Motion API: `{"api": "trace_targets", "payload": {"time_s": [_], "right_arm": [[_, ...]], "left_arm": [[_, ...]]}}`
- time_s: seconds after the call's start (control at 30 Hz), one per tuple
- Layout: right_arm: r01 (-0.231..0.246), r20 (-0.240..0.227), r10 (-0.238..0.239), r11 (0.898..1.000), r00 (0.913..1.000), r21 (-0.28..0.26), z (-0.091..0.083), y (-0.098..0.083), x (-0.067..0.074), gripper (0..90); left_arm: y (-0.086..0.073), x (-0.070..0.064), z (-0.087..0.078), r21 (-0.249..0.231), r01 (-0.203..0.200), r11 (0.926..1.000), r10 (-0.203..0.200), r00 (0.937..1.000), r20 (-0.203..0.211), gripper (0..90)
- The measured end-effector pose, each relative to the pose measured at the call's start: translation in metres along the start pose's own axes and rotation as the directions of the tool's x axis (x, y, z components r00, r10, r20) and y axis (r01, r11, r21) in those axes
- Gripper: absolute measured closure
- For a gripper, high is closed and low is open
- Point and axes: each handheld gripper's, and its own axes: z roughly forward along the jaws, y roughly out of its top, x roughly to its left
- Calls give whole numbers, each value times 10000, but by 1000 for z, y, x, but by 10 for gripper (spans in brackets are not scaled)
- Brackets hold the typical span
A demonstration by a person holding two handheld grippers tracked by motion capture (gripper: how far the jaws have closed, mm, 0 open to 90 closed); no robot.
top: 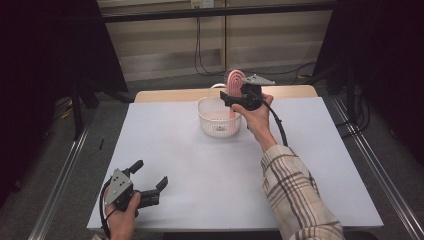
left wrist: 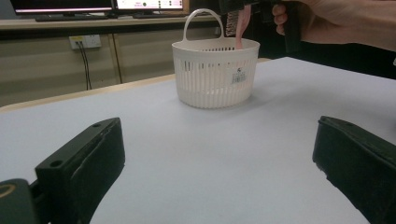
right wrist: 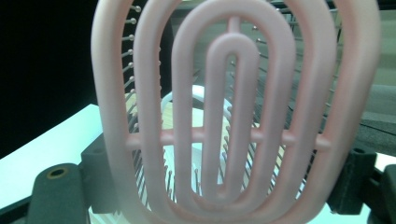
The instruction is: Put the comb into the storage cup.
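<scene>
Table [top: 210,170] spread white across the middle of the high view. Basket [top: 218,117], white and slotted, stood upper centre on it, handle raised. Pink brush [top: 235,82] stood upright above the basket's right rim, handle end dipping inside, vented head up, clamped in the closed right gripper [top: 239,99]. Seen close in the right gripper view [right wrist: 233,116], filling the centre, pins facing away. Left gripper [top: 150,177] lay at lower left of the table, well apart from the basket, jaws wide and holding nothing.
</scene>
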Motion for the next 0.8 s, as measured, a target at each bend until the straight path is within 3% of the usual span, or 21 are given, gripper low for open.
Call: {"api": "trace_targets", "payload": {"time_s": [0.2,0.8], "right_arm": [[-90,101,89,9998,9999,171,2,-5,-3,185],[-432,142,432,9991,9990,-10,6,-4,-6,183]], "left_arm": [[0,0,1,20,15,10000,-15,10000,-7,24],[-1,0,1,56,-45,10000,44,10000,32,24]]}}
